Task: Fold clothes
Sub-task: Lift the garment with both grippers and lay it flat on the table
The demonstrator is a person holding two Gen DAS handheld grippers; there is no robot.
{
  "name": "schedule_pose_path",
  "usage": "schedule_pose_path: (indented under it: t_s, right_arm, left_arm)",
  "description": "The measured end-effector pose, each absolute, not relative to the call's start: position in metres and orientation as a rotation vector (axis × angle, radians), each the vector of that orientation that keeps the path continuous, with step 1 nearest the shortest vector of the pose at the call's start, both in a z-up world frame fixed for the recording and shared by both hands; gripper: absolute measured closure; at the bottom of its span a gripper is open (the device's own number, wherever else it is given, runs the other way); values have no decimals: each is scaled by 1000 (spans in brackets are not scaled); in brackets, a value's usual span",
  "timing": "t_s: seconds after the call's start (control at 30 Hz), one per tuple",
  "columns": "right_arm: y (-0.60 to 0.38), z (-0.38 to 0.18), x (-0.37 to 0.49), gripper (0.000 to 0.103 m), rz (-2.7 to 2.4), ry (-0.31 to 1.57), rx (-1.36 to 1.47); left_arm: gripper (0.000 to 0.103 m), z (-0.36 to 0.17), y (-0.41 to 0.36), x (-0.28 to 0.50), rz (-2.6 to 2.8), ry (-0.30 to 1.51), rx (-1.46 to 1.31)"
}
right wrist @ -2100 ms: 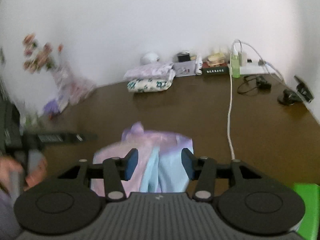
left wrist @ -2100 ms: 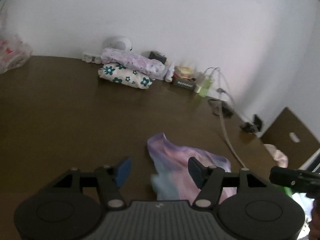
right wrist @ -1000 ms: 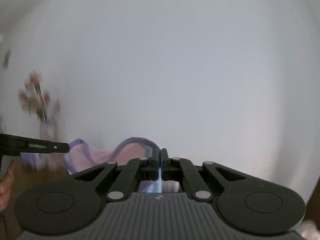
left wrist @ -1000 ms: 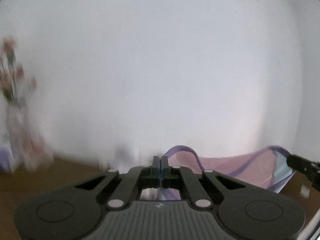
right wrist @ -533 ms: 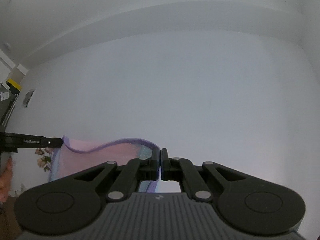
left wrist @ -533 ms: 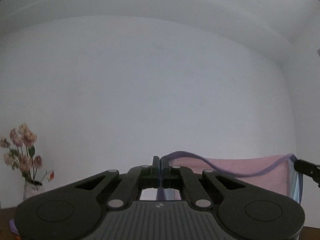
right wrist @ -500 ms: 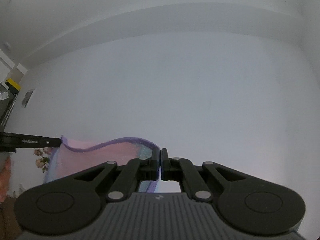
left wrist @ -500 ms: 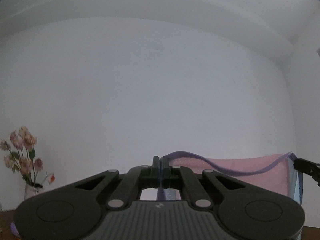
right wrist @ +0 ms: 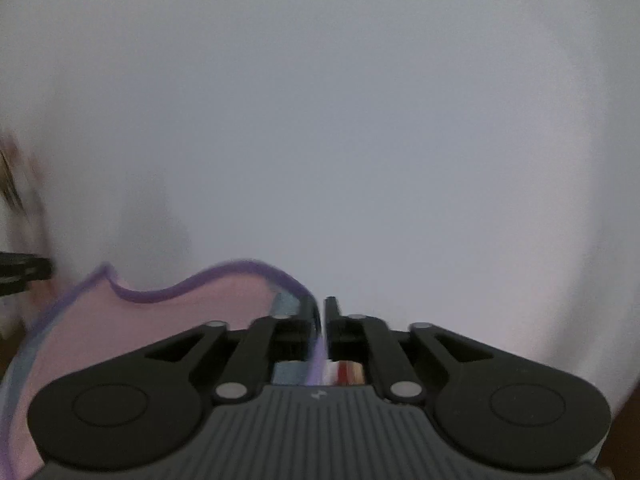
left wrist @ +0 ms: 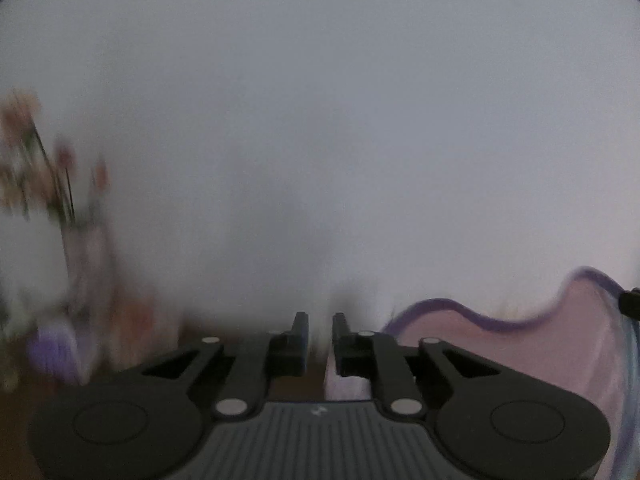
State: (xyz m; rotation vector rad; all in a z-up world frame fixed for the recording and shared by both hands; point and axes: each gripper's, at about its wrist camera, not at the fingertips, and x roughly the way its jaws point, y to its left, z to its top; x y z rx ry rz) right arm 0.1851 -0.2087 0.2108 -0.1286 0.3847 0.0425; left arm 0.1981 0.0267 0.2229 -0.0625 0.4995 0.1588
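A pink garment (right wrist: 132, 332) with a purple-trimmed edge is being held up in the air in front of a pale wall (right wrist: 320, 120), apparently so that it can hang open and be straightened before a fold is made. The right gripper (right wrist: 321, 312) is being kept nearly together, with the purple hem pinched in the narrow slot between its jaws, so that this corner is being carried by it. The left gripper (left wrist: 319, 326) is being shown with its jaws slightly apart and nothing visibly caught between them; the same garment (left wrist: 520, 352) is being seen just to its right, its edge sagging in a wave, which suggests that corner is being let go or is only loosely supported. Both views are being smeared by motion. Blurred flowers (left wrist: 36, 160) are being glimpsed at the far left. The counter is hardly being shown, so where the cloth will be laid cannot be told.
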Motion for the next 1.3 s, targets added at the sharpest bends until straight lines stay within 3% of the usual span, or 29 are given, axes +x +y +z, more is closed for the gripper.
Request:
schedule_pose_path:
  t_s: [0.03, 0.1, 0.13, 0.17, 0.27, 0.4, 0.47, 0.5, 0.53, 0.57, 0.7, 0.87, 0.93, 1.0, 1.13, 1.23, 1.3]
  right_arm:
    - [-215, 197, 189, 91, 60, 446, -98]
    - [-227, 173, 193, 69, 96, 551, -41]
    - [-232, 173, 180, 50, 114, 550, -30]
    - [-237, 173, 167, 49, 132, 550, -19]
    - [-236, 166, 100, 47, 277, 515, -13]
    - [-237, 124, 4, 44, 506, 529, 12]
    - [-246, 96, -27, 50, 580, 633, 67]
    - [-252, 81, -35, 56, 596, 703, 98]
    - [-254, 68, -37, 69, 581, 746, 101]
    - [-256, 58, -39, 75, 562, 776, 99]
    - [-255, 44, -55, 76, 557, 827, 104]
    - [-248, 30, -70, 75, 571, 875, 85]
    - [-245, 23, -70, 70, 592, 887, 94]
    - [-245, 15, -70, 72, 609, 883, 111]
    - [-245, 14, -66, 97, 586, 843, 123]
    - [-247, 15, -67, 101, 575, 814, 133]
    - [-248, 18, -67, 101, 581, 793, 143]
  left_arm:
    - [91, 208, 29, 197, 149, 535, -59]
    - [83, 198, 38, 165, 80, 540, -12]
    - [71, 195, 37, 145, 49, 542, 9]
    - [61, 192, 36, 125, 19, 542, 16]
    - [47, 177, 39, 67, -114, 558, -11]
    - [48, 123, 41, -7, -364, 683, -147]
    - [55, 94, 31, -32, -461, 751, -219]
    - [63, 80, 26, -38, -482, 774, -244]
    - [83, 69, 20, -41, -479, 797, -250]
    - [86, 60, 16, -41, -468, 820, -242]
    - [86, 37, 3, -42, -464, 886, -214]
    - [72, 33, -16, -50, -389, 920, -132]
    - [65, 28, -18, -51, -334, 904, -109]
    - [68, 27, -18, -53, -321, 882, -117]
    - [86, 26, -18, -49, -358, 896, -167]
    - [101, 25, -17, -46, -349, 898, -178]
    - [103, 27, -12, -45, -352, 893, -224]
